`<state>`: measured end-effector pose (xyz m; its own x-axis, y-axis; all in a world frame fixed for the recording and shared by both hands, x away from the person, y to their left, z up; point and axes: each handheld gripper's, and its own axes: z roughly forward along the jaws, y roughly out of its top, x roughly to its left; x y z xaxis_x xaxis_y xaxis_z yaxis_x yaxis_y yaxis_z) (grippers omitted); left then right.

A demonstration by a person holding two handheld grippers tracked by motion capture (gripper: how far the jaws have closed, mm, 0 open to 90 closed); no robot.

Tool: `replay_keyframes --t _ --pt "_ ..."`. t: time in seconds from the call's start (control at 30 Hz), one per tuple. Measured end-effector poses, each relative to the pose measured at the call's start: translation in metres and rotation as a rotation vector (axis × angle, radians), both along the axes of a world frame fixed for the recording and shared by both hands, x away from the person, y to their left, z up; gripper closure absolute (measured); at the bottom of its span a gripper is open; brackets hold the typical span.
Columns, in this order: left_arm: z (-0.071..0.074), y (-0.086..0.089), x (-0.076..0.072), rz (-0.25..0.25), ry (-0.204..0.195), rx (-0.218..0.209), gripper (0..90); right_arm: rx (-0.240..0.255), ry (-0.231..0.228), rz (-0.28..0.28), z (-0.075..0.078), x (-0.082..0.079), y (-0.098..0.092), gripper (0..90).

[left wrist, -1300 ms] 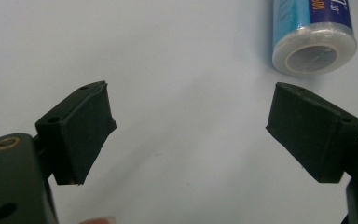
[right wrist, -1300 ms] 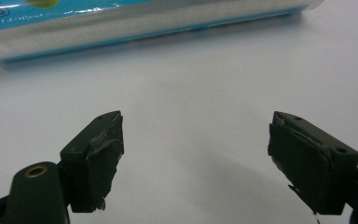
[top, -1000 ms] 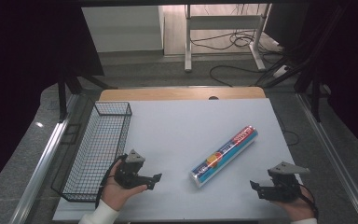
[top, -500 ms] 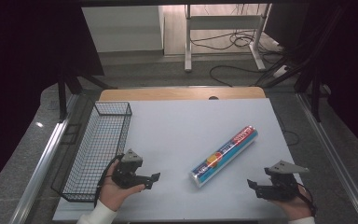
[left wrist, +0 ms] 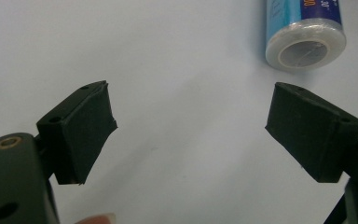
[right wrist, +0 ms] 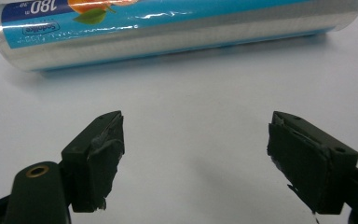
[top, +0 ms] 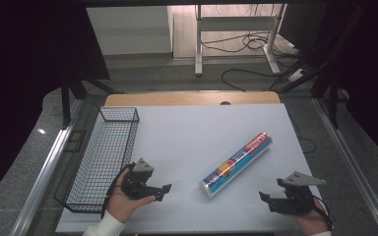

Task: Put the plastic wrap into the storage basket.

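Roll [top: 236,164] lies diagonal on the white table [top: 192,132], right of centre, blue label w/ orange fruit print, wrapped in clear film. I see its open end in left gripper view, top right. Left gripper [top: 163,191] near wire basket [top: 103,157], jaws apart, holding nothing. Right gripper [top: 267,198] at near right corner, jaws apart too, pointed at roll's side, not touching.

Left gripper [top: 163,190] rests low at the near left, jaws wide apart; right gripper [top: 266,198], near right, is likewise spread, each hand-held.
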<state>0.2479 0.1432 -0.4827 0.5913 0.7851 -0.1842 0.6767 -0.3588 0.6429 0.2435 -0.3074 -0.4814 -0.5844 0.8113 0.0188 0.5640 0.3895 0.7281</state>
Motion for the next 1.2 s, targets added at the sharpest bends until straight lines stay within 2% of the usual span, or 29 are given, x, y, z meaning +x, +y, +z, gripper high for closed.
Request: replay_keyframes --t 0.17,0.37,0.53,0.67,0.7,0.87,1.0,1.2 --pt "-0.001 -0.001 0.000 0.004 0.002 0.000 14.5 0.002 0.010 0.002 -0.002 0.002 0.000 19.5" --pt "0.003 -0.007 0.000 -0.008 -0.013 -0.007 14.5 -0.006 0.007 0.003 -0.003 0.002 0.000 19.4" --pt "0.013 -0.021 0.012 -0.047 -0.033 -0.018 14.4 -0.010 0.000 0.005 -0.002 0.003 -0.001 19.3" --pt "0.014 -0.030 0.019 -0.055 -0.038 -0.027 14.8 -0.011 0.001 0.002 -0.003 0.004 -0.002 19.2" --pt "0.015 -0.037 0.023 -0.068 -0.034 -0.034 14.9 -0.007 0.002 0.000 -0.003 0.004 -0.003 19.2" --pt "0.019 -0.049 0.029 -0.096 -0.025 -0.042 15.0 -0.005 -0.001 -0.009 -0.003 0.003 -0.004 19.2" --pt "0.019 -0.060 0.038 -0.117 -0.005 -0.034 15.0 -0.013 0.001 -0.015 -0.003 0.003 -0.004 19.2" --pt "0.020 -0.076 0.050 -0.128 0.022 -0.064 15.3 -0.026 0.012 -0.022 -0.006 0.004 -0.006 19.2"
